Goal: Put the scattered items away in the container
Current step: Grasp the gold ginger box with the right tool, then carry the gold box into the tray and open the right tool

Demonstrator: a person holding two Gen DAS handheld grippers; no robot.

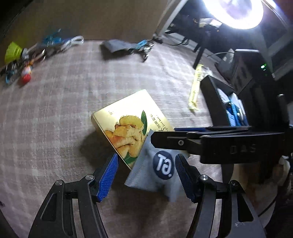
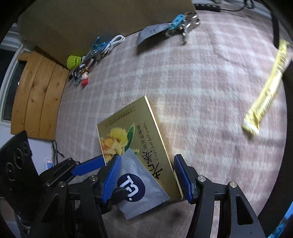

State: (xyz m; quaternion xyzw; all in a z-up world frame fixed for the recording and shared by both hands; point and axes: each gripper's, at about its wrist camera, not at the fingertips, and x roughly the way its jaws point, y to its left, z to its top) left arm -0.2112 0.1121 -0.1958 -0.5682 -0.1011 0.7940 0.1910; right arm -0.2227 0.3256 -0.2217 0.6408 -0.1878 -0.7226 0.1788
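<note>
A gold box [image 1: 126, 117] printed with ginger is tilted and raised off the pink checked carpet [image 1: 64, 109], its shadow beneath it. A grey sachet [image 1: 146, 174] with a round blue logo lies on its near corner. My left gripper [image 1: 146, 164] is closed around that corner: one blue pad touches the box edge, the other the sachet. My right gripper [image 2: 146, 170] clamps the box [image 2: 139, 128] across its width, with the sachet [image 2: 144, 194] against its left pad. A left finger [image 2: 87, 166] meets the box's left edge. A black container [image 1: 216, 102] stands to the right and holds blue and white items.
A yellow stick packet [image 1: 195, 87] lies beside the container. A grey pouch [image 1: 115, 47] with blue clips lies far back. At the far left sit a green shuttlecock [image 1: 12, 51], a red and white figurine [image 1: 26, 73], a white cable [image 1: 75, 41] and clips. A bright ring lamp [image 1: 236, 11] stands top right.
</note>
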